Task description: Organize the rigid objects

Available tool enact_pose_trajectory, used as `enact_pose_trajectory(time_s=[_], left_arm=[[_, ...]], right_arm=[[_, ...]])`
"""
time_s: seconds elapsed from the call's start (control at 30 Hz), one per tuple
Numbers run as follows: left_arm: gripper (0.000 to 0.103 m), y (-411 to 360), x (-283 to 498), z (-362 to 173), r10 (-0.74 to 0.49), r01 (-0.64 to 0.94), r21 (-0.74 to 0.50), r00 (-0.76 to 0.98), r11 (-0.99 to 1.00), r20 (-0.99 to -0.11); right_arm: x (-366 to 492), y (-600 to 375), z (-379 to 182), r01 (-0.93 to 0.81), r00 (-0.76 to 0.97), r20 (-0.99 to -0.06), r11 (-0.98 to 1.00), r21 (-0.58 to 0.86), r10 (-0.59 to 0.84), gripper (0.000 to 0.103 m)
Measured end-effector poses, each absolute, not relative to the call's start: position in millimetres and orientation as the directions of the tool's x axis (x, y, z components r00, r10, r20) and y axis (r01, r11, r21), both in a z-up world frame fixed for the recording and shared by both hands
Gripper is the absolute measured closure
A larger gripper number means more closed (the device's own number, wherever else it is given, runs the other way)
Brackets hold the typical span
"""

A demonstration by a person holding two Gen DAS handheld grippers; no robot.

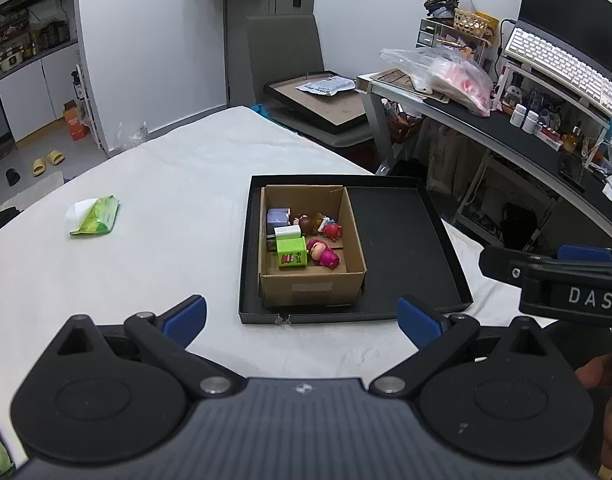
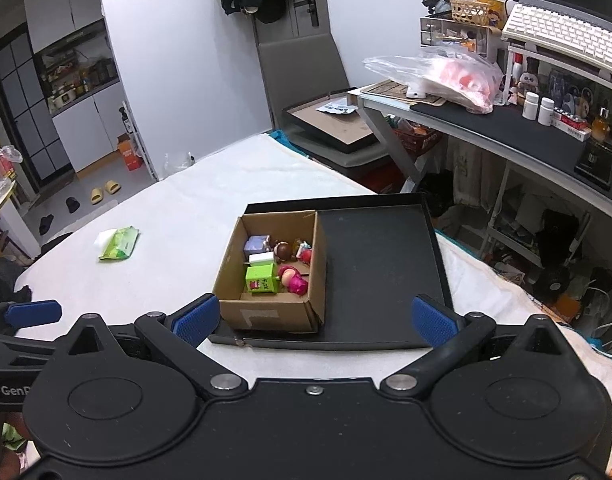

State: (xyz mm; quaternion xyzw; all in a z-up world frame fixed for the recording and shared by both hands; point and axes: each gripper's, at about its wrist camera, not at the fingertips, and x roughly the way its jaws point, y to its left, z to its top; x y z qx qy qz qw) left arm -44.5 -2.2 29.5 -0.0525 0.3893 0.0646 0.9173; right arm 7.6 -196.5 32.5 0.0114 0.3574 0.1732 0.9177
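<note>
A cardboard box [image 1: 312,276] sits in the left half of a shallow black tray [image 1: 402,240] on a white-covered table [image 1: 166,200], its flaps open and small toys gathered inside. Against the box's near wall a green carton with a cartoon print [image 1: 292,253] stands beside a pink figurine [image 1: 324,254] lying on its side. Behind them are a white block [image 1: 287,233], a lilac box [image 1: 278,218], a brown-headed figurine [image 1: 305,223] and a red figurine [image 1: 332,231]. The right half of the tray is bare.

The left gripper [image 1: 302,316] hangs just short of the tray's near rim, its blue-padded jaws spread wide with nothing between them. The right gripper [image 2: 314,318] hovers over the same rim, jaws likewise released and empty, with the box's near corner showing between its fingers.

Only the left wrist view shows the right gripper from the side, to the right of the tray, with part of a hand [image 1: 602,376] below it. Only the right wrist view shows a blue pad of the left gripper to the left of the tray.

Left of the tray, well apart, a green packet [image 1: 96,220] lies on the cloth. Beyond the tray stand a grey chair [image 2: 306,76] and a cluttered desk [image 2: 506,120].
</note>
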Motion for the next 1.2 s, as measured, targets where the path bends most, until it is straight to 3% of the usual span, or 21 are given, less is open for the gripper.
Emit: enact_pose_trajectory(time_s=[1.2], left_arm=[[0.002,14.6,-40.6,32.7,0.089,-0.189,-0.063,0.698,0.980,-0.711]], right_arm=[[11.6,-199.2,21.8,-0.308,0.677,-0.674,0.946,0.105,0.296,0.000]])
